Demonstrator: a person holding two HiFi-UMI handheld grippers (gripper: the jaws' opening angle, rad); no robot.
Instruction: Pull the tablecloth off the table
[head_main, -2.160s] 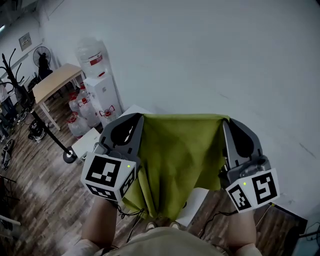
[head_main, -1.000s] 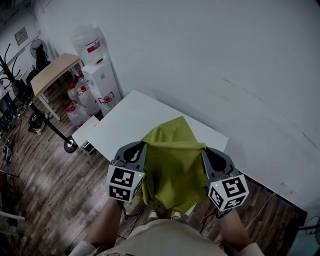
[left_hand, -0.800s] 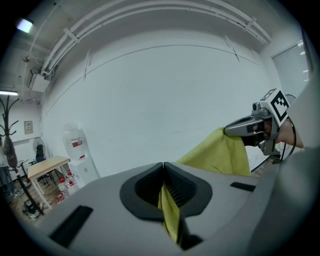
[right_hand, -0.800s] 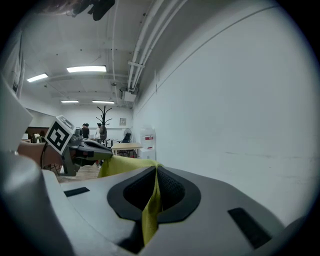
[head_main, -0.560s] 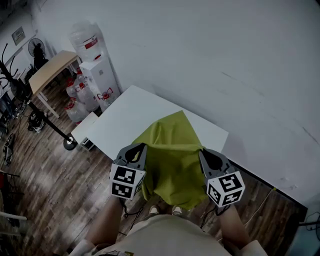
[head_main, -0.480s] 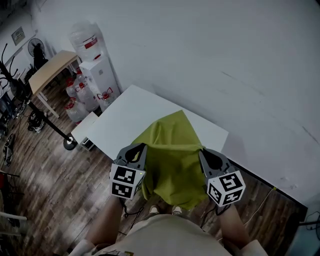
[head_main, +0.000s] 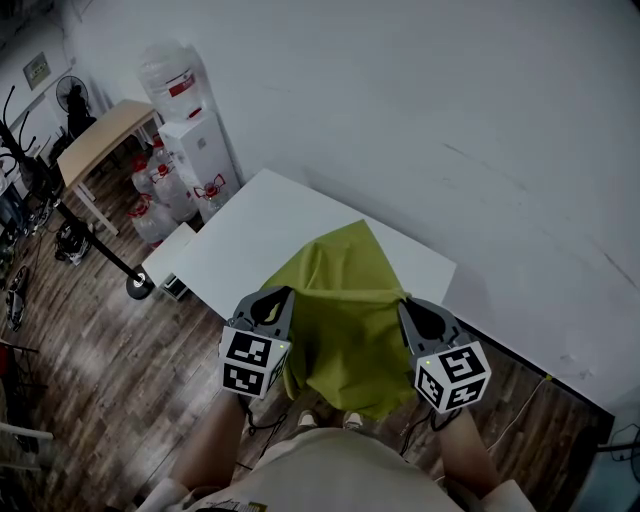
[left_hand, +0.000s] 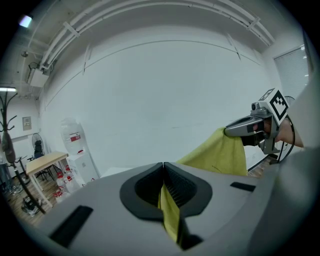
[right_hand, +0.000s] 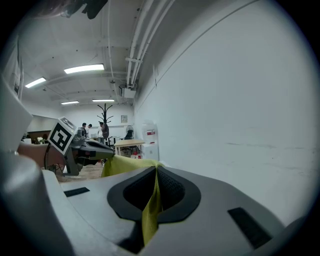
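A yellow-green tablecloth (head_main: 340, 300) hangs stretched between both grippers, its far corner resting on the white table (head_main: 250, 240). In the head view my left gripper (head_main: 283, 294) is shut on the cloth's left near corner and my right gripper (head_main: 405, 301) is shut on the right near corner. Most of the cloth droops off the table's near edge toward the person. The left gripper view shows a strip of tablecloth (left_hand: 170, 212) pinched between the jaws, with the right gripper (left_hand: 227, 132) across from it. The right gripper view shows the tablecloth (right_hand: 150, 210) clamped the same way.
A white wall (head_main: 450, 120) runs behind the table. A water dispenser (head_main: 190, 140) with spare bottles (head_main: 160, 205) stands at the left, next to a wooden table (head_main: 100, 140). A coat stand base (head_main: 138, 287) sits on the wood floor (head_main: 90, 380). Cables (head_main: 260, 425) lie under the table.
The cloth and both grippers dropped from high in front of the camera to just above the table's near edge. Over the last half second nothing moved.
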